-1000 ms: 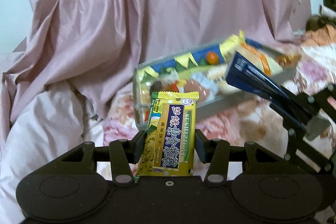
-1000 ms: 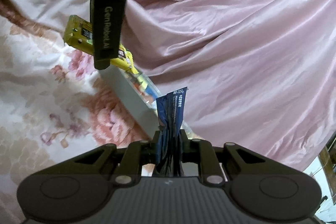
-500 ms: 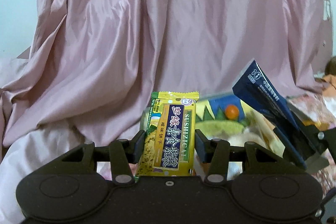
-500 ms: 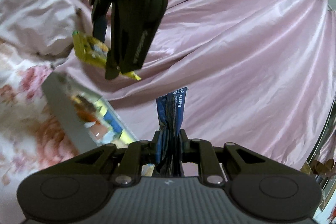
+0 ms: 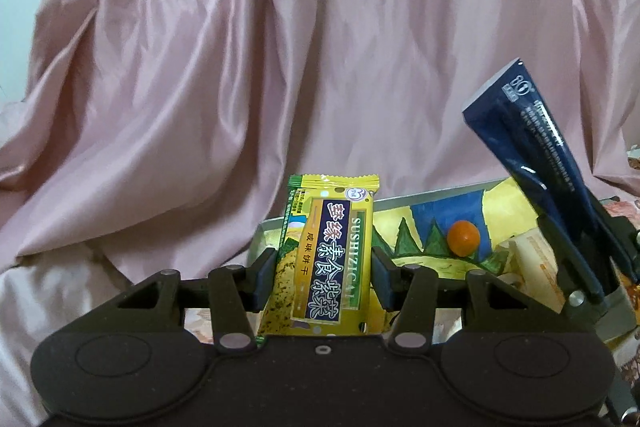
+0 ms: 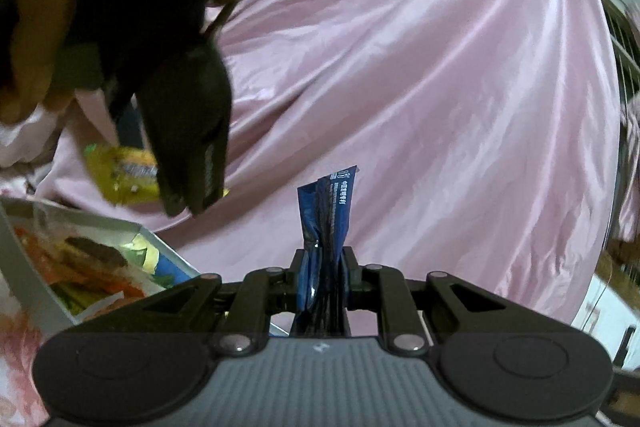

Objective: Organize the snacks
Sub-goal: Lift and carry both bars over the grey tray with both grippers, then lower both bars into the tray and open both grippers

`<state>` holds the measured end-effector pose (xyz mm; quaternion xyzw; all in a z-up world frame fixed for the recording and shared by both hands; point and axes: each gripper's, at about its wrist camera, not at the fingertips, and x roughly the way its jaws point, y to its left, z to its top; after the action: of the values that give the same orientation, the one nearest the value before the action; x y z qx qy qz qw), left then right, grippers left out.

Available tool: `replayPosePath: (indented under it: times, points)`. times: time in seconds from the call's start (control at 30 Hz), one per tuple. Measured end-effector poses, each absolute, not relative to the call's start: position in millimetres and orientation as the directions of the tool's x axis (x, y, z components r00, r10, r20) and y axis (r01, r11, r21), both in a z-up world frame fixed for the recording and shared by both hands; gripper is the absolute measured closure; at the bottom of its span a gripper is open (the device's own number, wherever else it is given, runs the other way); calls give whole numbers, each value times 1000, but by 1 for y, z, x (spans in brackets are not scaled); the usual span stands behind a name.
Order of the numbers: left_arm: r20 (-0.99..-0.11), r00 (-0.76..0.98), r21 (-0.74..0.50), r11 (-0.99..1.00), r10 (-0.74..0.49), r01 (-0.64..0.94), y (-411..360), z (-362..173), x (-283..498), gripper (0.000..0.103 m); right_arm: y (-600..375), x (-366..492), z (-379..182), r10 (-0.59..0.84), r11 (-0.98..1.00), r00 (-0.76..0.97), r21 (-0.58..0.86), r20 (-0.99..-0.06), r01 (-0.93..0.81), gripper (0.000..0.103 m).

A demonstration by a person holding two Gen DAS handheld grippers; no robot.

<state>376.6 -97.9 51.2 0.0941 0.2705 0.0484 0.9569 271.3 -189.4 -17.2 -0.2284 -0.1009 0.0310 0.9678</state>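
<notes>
Left fingers (image 5: 324, 277) clamped on yellow snack packet (image 5: 326, 259), right fingers (image 6: 323, 283) pinching blue sachet (image 6: 326, 227), above open box (image 5: 432, 227).

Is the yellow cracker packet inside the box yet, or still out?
Out. The yellow cracker packet stands upright, pinched in the left gripper, in front of the box, not in it.

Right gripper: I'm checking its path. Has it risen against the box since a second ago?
Yes. In the left wrist view the right gripper with its blue packet now stands higher over the box.
</notes>
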Motion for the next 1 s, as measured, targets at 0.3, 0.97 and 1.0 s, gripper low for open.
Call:
replayPosePath:
  times: [0.3,0.97,1.0]
  points:
    - [-567,812,193,981,138,-31,-109,20,402,52,-198,305,-31,104,902,992,-427,72,-63,84]
    - [-592,790,224,974,160,-29,-124,3,417,39,-215,339,-33,143,938,988,-311,-53,-152,81]
    - [-588,791,227,973,170,-40,-123,5,416,35,-216,340,-33,143,939,988,-310,-52,-152,77]
